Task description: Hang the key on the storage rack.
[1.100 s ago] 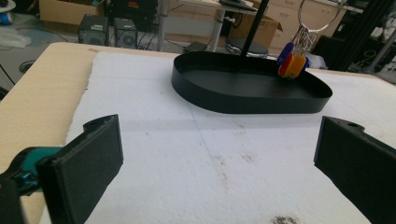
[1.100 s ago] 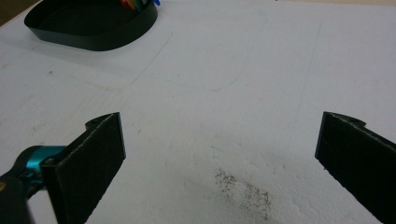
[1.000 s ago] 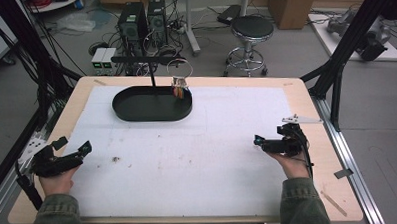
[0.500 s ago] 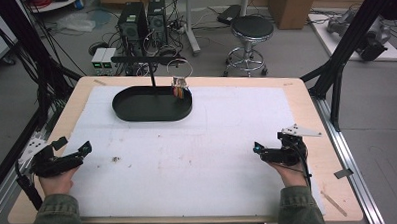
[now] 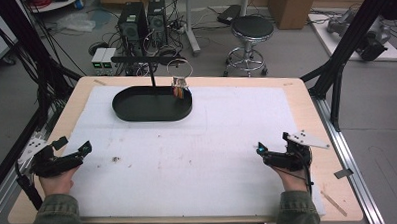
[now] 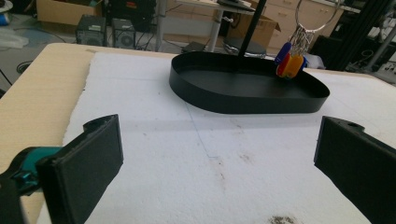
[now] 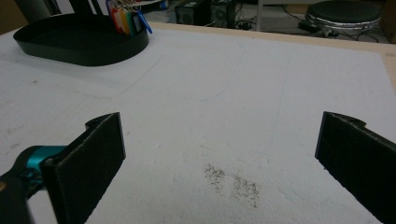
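White foam sheet point(image 5: 198, 152) lies bare between both tools.

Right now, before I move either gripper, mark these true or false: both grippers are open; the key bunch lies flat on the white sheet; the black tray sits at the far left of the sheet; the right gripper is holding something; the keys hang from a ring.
1. Both grippers are open. True: the left gripper and the right gripper have their jaws wide apart.
2. The key bunch lies flat on the white sheet. False: it hangs above the right end of the black tray.
3. The tray sits at the far left of the sheet. True.
4. The right gripper is holding something. False: nothing lies between its jaws.
5. The keys hang from a ring. True.
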`<move>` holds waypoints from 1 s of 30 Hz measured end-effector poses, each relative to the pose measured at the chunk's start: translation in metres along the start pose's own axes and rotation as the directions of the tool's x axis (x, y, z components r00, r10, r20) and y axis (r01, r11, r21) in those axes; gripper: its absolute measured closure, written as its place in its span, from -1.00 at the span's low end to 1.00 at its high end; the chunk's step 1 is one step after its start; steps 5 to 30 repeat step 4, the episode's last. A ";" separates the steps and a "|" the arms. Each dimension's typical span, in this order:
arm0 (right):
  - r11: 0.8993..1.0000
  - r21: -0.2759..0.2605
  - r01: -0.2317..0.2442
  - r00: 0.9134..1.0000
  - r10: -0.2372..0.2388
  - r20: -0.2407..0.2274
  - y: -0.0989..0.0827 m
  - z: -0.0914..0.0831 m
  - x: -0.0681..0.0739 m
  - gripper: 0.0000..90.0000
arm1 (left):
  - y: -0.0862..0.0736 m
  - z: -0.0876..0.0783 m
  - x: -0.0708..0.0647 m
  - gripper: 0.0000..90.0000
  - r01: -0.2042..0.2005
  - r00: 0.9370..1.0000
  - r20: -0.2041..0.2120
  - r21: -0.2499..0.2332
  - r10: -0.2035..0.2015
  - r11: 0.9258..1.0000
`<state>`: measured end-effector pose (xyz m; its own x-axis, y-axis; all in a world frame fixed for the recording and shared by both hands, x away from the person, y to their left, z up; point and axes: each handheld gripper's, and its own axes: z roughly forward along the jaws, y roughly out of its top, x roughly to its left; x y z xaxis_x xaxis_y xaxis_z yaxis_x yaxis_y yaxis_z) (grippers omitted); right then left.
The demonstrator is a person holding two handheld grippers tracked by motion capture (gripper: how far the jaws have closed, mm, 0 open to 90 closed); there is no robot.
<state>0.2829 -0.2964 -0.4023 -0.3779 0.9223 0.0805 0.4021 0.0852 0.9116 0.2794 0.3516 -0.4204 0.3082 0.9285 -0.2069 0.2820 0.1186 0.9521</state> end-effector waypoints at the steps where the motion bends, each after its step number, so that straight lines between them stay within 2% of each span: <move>1: 1.000 -0.002 0.000 1.000 0.000 0.002 0.000 0.000 0.000 -0.99 | 0.000 0.000 0.000 -0.96 0.000 1.000 0.000 0.000 0.000 1.000; 30: 1.000 -0.005 -0.004 1.000 0.004 0.005 0.000 -0.001 -0.001 -0.99 | 0.000 0.000 0.000 -0.96 0.002 1.000 0.001 0.001 -0.002 1.000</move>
